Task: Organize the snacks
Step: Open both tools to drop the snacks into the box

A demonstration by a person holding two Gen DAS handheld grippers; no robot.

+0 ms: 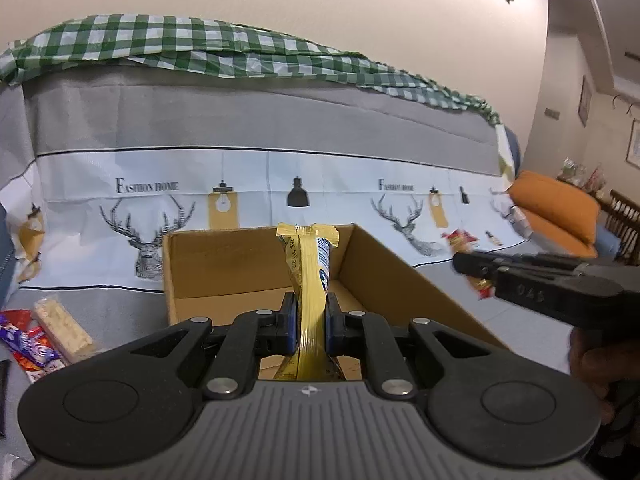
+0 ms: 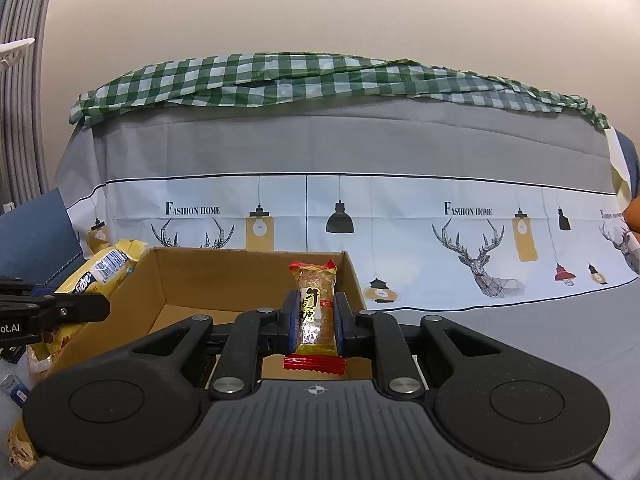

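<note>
Both grippers point forward and slightly down over an open cardboard box, side by side. The left gripper is seen from its own camera with its jaws clamped on a yellow packet. The packet stands upright between the pads, edge-on, its crimped top rising well above the fingertips. In the right view the same packet juts out past the left gripper's tip at the box's left wall.

The right gripper has its jaws pressed on a clear-wrapped nut bar with red crimped ends. The bar stands upright between the pads, one red end above the fingertips, the other below them. From the left view this gripper reaches in from the right, and a dark hand holds it.

Beyond both sets of jaws lies the box's empty brown floor, its back wall ahead. Behind it hangs a grey and white cloth printed with deer and lamps, topped by a green checked cloth. Left of the left jaws, on the grey surface, lie a pale rice bar and a purple-red packet. Far right sits an orange cushion.
</note>
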